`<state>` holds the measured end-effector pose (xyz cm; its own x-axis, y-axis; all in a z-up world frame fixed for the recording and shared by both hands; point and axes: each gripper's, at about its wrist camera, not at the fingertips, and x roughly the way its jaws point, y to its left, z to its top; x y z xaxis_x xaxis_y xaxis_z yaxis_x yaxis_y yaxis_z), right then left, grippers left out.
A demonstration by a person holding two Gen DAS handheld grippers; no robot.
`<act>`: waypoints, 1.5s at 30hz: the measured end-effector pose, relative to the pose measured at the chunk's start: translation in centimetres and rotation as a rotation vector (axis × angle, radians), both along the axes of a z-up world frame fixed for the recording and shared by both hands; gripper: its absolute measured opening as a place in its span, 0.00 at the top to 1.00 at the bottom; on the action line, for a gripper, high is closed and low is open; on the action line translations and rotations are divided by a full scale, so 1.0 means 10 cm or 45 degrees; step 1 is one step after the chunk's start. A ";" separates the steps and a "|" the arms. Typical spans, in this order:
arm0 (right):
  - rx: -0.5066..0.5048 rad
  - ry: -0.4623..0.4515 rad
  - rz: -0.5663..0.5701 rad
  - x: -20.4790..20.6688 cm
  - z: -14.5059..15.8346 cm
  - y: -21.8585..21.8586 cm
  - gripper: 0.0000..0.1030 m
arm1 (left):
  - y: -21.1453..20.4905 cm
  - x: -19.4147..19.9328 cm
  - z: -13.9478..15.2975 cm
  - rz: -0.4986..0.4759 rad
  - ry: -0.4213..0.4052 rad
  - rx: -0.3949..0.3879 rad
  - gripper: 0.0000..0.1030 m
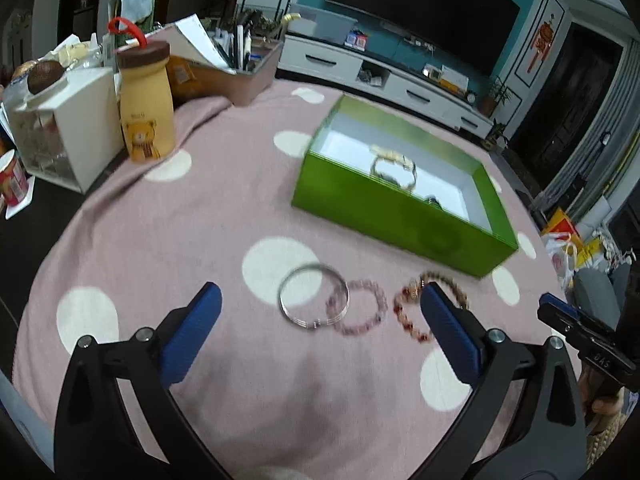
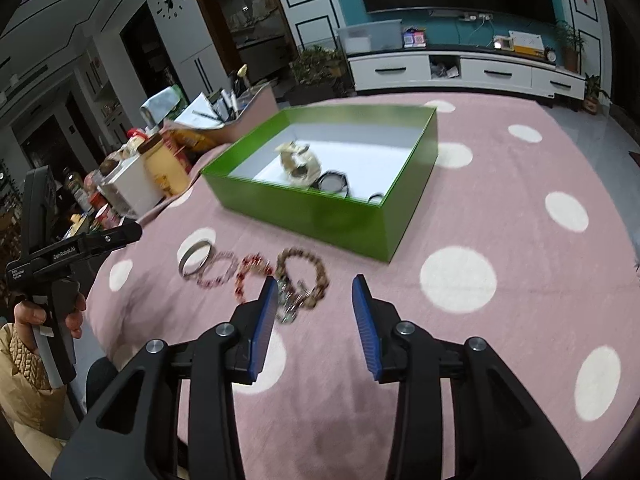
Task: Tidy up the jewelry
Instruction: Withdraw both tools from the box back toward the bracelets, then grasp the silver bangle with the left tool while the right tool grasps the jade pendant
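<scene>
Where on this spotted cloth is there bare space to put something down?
Bare cloth lies right of the green box, and more between the bracelets and the yellow bottle. It is crowded in front of the box, where the bracelets lie in a row, and around the bottle at the table's far left.

Left claw (image 1: 320,304) and right claw (image 2: 316,300) (both agape)

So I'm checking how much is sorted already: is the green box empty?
Not empty. The green box already holds a cream watch and a dark watch; four bracelets lie outside on the cloth.
</scene>
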<state>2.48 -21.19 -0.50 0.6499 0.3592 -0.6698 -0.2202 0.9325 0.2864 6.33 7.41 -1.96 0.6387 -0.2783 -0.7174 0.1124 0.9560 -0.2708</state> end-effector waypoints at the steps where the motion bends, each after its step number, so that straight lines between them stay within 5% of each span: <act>1: -0.001 0.010 0.011 -0.02 -0.03 0.04 0.62 | -0.03 -0.04 -0.04 -0.010 0.007 0.010 0.02; 13: 0.000 0.127 0.106 -0.06 -0.35 0.32 0.62 | -0.19 -0.27 -0.31 -0.039 0.008 0.176 0.02; 28: -0.135 0.087 0.128 0.13 -0.49 0.50 0.62 | -0.24 -0.16 -0.45 -0.072 0.029 0.138 0.04; 45: -0.247 0.030 0.223 0.38 -0.52 0.68 0.62 | -0.41 0.17 -0.55 -0.177 0.036 0.162 0.49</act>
